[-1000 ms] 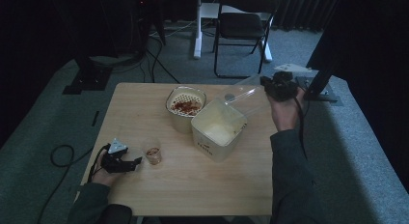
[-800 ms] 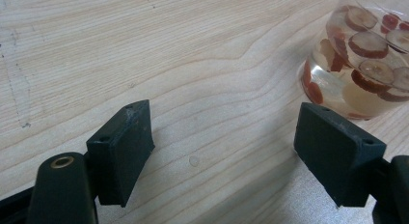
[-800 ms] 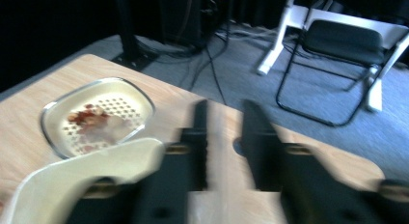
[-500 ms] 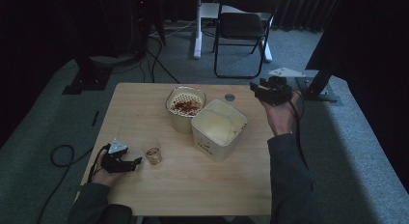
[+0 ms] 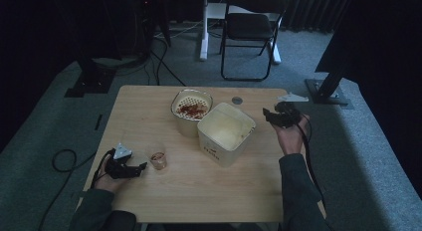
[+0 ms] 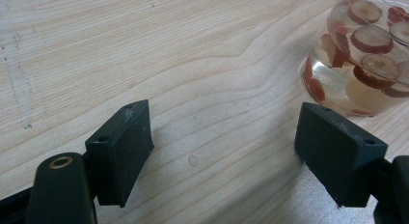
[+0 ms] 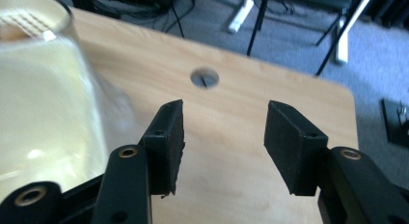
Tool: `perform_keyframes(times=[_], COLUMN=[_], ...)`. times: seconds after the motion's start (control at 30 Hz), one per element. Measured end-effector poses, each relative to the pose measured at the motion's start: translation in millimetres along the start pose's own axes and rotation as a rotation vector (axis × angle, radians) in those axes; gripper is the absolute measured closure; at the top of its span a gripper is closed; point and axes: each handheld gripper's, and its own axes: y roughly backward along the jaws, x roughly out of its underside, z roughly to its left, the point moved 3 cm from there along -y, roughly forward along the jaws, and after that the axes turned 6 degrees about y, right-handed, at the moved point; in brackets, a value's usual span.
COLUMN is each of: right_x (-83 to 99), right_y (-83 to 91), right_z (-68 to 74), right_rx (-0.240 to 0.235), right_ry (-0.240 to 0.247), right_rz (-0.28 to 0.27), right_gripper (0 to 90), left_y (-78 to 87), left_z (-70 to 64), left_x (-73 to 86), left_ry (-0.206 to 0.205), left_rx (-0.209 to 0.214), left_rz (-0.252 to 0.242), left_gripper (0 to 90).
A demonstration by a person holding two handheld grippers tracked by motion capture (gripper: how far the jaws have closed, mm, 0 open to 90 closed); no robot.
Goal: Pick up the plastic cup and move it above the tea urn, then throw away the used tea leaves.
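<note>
High view: left gripper (image 5: pixel 141 166) rests near-left beside the small glass cup (image 5: pixel 158 161); right gripper (image 5: pixel 267 115) hovers right of the square container (image 5: pixel 226 133).
Left gripper view: jaws wide apart, empty; cup at right, not yet grasped.
Right gripper view: jaws parted, empty; container at left.

Wooden table (image 5: pixel 209 191) with glass cup (image 5: pixel 158 160), strainer bowl (image 5: pixel 191 107), square container (image 5: pixel 226 134).
</note>
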Motion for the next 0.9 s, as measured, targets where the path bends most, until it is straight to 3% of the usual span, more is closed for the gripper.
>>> perform_keyframes(times=[0.17,0.3,0.5,0.67,0.9], right_x=[29.7,42.3,80.8,104.2,117.5], right_y=[-11.3,-14.1,-28.0,-39.2,-46.2], right_z=[-6.7,-7.9,3.6,14.0,24.9], right_rx=[-0.011,-0.004,-0.021,-0.026,-0.033], right_ry=[-0.049,-0.057,-0.064,-0.058,-0.028], right_rz=[0.052,0.070,0.125,0.164,0.191], right_gripper=[47.5,46.1,42.8,41.6,40.7], left_y=[0.0,0.3,7.3,19.0,29.5], left_z=[0.1,0.4,1.4,-9.5,-27.0], left_x=[-0.1,0.1,4.6,1.7,-8.3], left_ry=[-0.001,0.008,0.057,0.029,-0.030], left_rx=[0.000,0.005,0.045,0.073,0.086], left_rz=[0.000,-0.004,-0.014,-0.056,-0.126], left_gripper=[21.2,21.2,20.4,20.0,19.9])
